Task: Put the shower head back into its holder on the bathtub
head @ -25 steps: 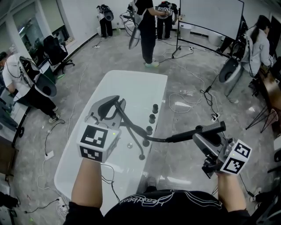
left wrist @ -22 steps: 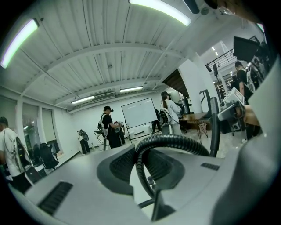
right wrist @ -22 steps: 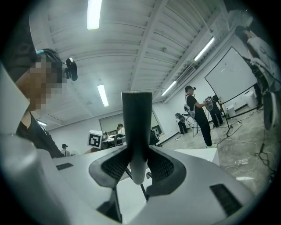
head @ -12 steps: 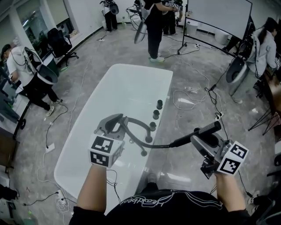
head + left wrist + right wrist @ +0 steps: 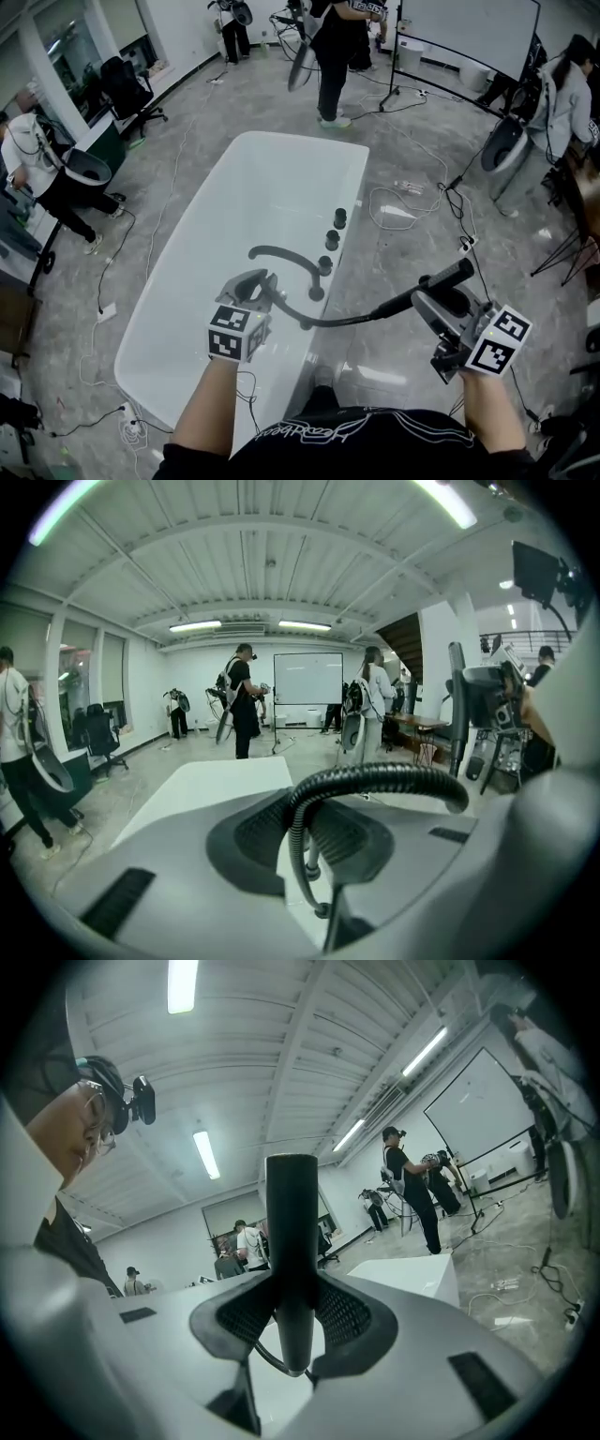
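Right tool [image 5: 436, 302] pinching shower head [image 5: 450, 274] by handle, beside bathtub [image 5: 272, 178], above floor, well apart from rim fittings [image 5: 331, 241]. Left tool [image 5: 258, 284] pinching hose [image 5: 342, 319] over tub. Risks: taut hose tugs head askew; handle slips in pads; head misses holder and drops.

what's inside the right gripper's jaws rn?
The black shower head, clamped by its handle in the right gripper, hose trailing from its lower end. The pads cover the handle's sides.
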A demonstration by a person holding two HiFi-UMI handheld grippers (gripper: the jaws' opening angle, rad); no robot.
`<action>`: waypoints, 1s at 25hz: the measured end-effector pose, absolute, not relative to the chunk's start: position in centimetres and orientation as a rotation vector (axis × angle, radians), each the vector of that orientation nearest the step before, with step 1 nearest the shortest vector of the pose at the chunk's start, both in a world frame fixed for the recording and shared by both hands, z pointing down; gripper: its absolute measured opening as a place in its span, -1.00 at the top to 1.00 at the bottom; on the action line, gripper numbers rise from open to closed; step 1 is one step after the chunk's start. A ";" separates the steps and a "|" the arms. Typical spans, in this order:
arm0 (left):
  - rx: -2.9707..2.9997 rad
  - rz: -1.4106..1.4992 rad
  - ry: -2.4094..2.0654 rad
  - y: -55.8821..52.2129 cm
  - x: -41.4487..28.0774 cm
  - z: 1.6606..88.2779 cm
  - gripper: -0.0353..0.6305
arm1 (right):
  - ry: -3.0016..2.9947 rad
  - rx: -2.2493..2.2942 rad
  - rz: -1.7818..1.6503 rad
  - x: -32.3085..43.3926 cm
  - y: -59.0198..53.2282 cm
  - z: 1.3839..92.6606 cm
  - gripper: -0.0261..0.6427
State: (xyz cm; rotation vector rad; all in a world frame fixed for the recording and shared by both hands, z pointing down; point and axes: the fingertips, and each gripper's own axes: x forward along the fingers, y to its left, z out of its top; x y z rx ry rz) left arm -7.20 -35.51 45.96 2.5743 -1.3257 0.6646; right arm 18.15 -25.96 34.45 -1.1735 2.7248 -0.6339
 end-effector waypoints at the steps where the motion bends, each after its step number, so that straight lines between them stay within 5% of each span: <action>1: 2.561 0.644 -1.309 -35.4 -7.1 46.8 0.71 | 2.719 -1.180 -0.634 18.3 -26.0 34.6 0.51; 25: 2.341 0.892 -0.971 -32.3 -3.8 67.2 0.71 | 2.665 -1.209 -0.619 19.3 -28.3 35.7 0.51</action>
